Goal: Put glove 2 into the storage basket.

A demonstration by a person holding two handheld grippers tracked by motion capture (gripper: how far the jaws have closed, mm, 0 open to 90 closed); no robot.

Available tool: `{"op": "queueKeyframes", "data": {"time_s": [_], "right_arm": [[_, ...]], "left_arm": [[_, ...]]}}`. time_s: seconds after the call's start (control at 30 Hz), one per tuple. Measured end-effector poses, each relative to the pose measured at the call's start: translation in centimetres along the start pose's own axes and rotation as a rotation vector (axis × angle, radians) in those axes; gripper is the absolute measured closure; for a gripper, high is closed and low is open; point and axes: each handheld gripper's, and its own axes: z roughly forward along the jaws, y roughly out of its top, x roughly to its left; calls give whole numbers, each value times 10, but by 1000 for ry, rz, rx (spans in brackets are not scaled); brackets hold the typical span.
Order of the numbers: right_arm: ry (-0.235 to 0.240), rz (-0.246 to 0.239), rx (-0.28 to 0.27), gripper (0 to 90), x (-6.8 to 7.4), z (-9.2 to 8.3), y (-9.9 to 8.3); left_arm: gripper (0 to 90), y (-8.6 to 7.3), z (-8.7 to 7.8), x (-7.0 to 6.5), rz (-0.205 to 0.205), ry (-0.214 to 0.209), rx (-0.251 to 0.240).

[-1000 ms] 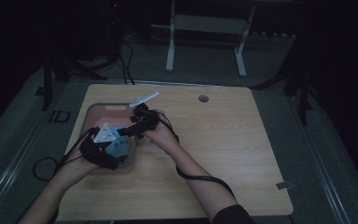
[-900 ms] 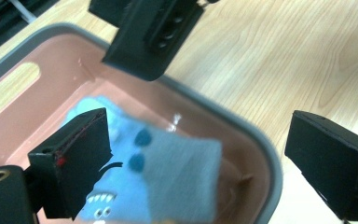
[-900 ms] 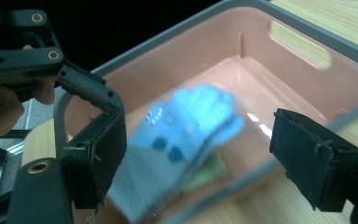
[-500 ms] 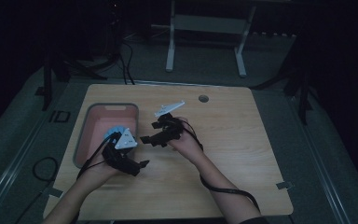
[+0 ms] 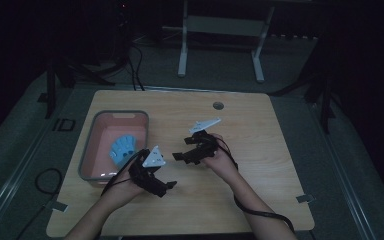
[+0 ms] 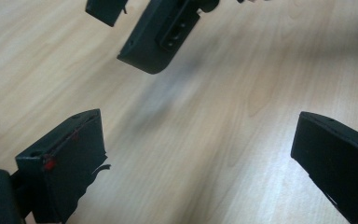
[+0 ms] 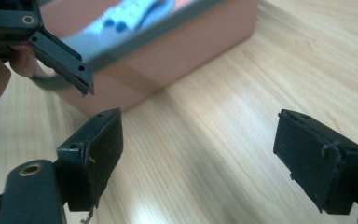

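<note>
Partly hidden behind the left claw (image 5: 166,186), the pink tub (image 5: 91,150) holds a blue thing (image 5: 122,148).

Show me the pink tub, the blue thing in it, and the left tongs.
pink tub (image 5: 142,116), high view, far right rim corner.
blue thing (image 5: 121,148), high view, its middle.
left tongs (image 5: 166,188), high view, between the tips.

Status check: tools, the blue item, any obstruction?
Left tool open, empty. Right tool open, empty. Blue item in pink bin. Nothing between tools.

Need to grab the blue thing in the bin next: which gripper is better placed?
Left, probably. The left gripper sits beside the bin holding the blue thing; the right gripper is farther out over the table. Both are open, holding nothing.
</note>
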Motion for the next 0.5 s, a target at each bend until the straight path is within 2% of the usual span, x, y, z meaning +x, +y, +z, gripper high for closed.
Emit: {"op": "queueKeyframes", "data": {"time_s": [0.13, 0.17, 0.2, 0.37, 0.5], "right_arm": [[0, 9, 3, 157, -4, -3, -9], [-3, 13, 2, 158, -5, -4, -12], [-10, 18, 6, 157, -8, -6, -20], [-22, 16, 12, 158, -10, -8, -37], [-24, 21, 9, 157, -12, -9, -48]], "left_arm": [[32, 0, 7, -5, 6, -19, -2], [32, 0, 13, -9, 8, -36, -8], [32, 0, 15, -11, 10, -43, -9], [32, -1, 25, -18, 27, -65, 2], [32, -2, 30, -21, 37, -81, -9]]}}
